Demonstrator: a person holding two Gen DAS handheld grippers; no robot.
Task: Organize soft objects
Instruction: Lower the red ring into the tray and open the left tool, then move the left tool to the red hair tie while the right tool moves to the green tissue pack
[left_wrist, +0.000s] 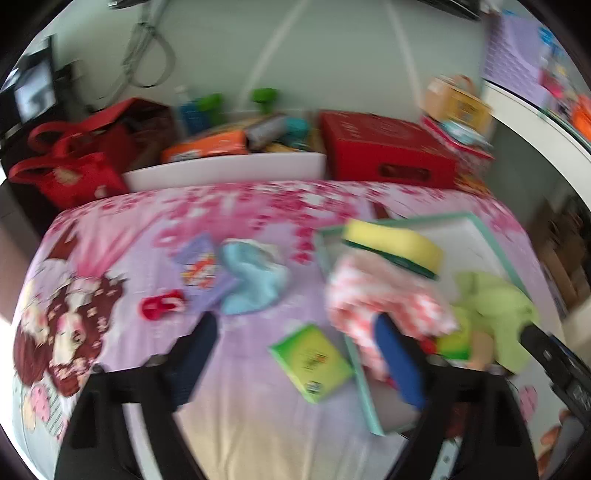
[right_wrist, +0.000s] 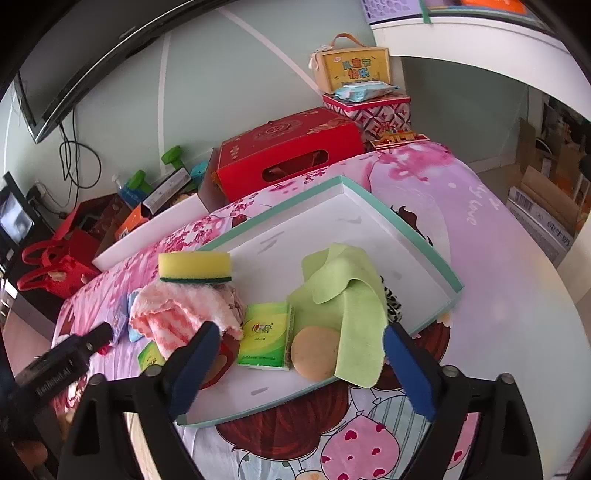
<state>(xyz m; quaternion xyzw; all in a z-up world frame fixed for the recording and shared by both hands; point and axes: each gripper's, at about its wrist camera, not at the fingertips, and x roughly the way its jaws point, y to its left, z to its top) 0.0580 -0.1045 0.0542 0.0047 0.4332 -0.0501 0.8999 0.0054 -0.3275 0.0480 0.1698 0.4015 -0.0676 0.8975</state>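
Note:
A teal-rimmed white tray (right_wrist: 406, 229) lies on the pink bed cover. In it are a yellow-green sponge (right_wrist: 195, 267), a pink-white cloth (right_wrist: 184, 312), a green tissue pack (right_wrist: 264, 336), a round tan puff (right_wrist: 314, 352) and a light green cloth (right_wrist: 351, 314). My right gripper (right_wrist: 295, 362) is open and empty, low over the tray's near edge. In the left wrist view, which is blurred, my left gripper (left_wrist: 295, 354) is open and empty over the bed, left of the tray (left_wrist: 364, 387). A blue cloth (left_wrist: 255, 278), a purple packet (left_wrist: 201, 271), a red item (left_wrist: 160, 304) and a second green tissue pack (left_wrist: 312, 360) lie on the cover.
Behind the bed stand a red box (right_wrist: 288, 155), a white bin (left_wrist: 225, 170) of mixed items, red bags (left_wrist: 70, 166) and stacked gift boxes (right_wrist: 354, 70). The other gripper's body shows at the left of the right wrist view (right_wrist: 62, 354).

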